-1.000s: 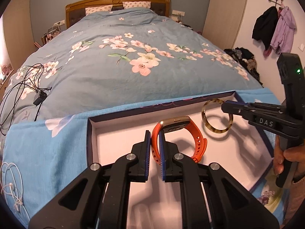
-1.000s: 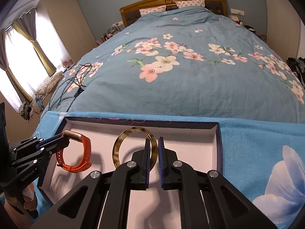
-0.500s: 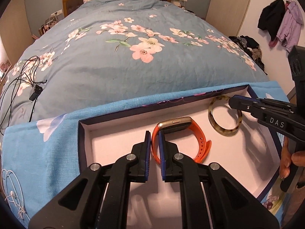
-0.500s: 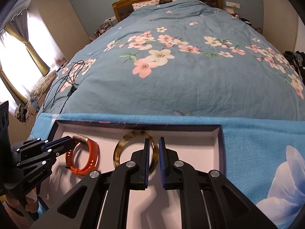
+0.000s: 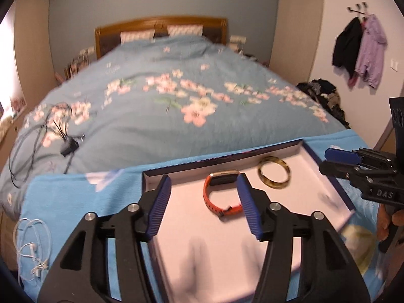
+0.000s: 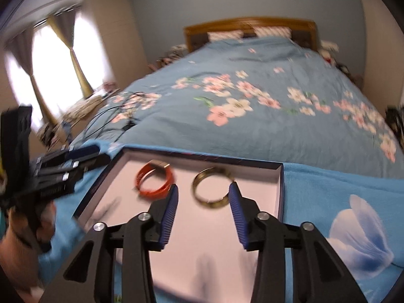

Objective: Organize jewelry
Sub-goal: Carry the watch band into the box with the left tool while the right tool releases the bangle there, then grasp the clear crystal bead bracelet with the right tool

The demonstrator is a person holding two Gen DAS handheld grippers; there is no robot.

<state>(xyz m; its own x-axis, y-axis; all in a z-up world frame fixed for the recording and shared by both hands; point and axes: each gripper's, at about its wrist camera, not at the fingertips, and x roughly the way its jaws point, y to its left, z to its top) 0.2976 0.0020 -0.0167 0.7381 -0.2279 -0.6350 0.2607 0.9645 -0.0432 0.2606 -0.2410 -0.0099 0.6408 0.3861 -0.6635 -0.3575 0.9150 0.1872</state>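
An orange smart band [image 5: 221, 194] and a tortoiseshell bangle [image 5: 274, 176] lie in a shallow white box with a dark rim [image 5: 222, 161] on a blue cloth at the bed's foot. My left gripper [image 5: 203, 207] is open and empty, pulled back from the band. My right gripper [image 6: 204, 212] is open and empty, with the bangle [image 6: 211, 189] just beyond its fingertips and the band [image 6: 154, 182] to the left. The right gripper also shows at the right edge of the left wrist view [image 5: 338, 161], and the left gripper at the left edge of the right wrist view [image 6: 83, 156].
The floral blue bedspread [image 5: 176, 106] stretches behind the box. Black cables [image 5: 50, 131] lie on its left side. A white cord [image 5: 32, 247] lies on the cloth at the near left. Clothes hang on the right wall [image 5: 358, 48].
Both grippers have opened and let go, the left of the orange band and the right of the bangle. Both have drawn back and tilted up; the jewelry lies in the box.
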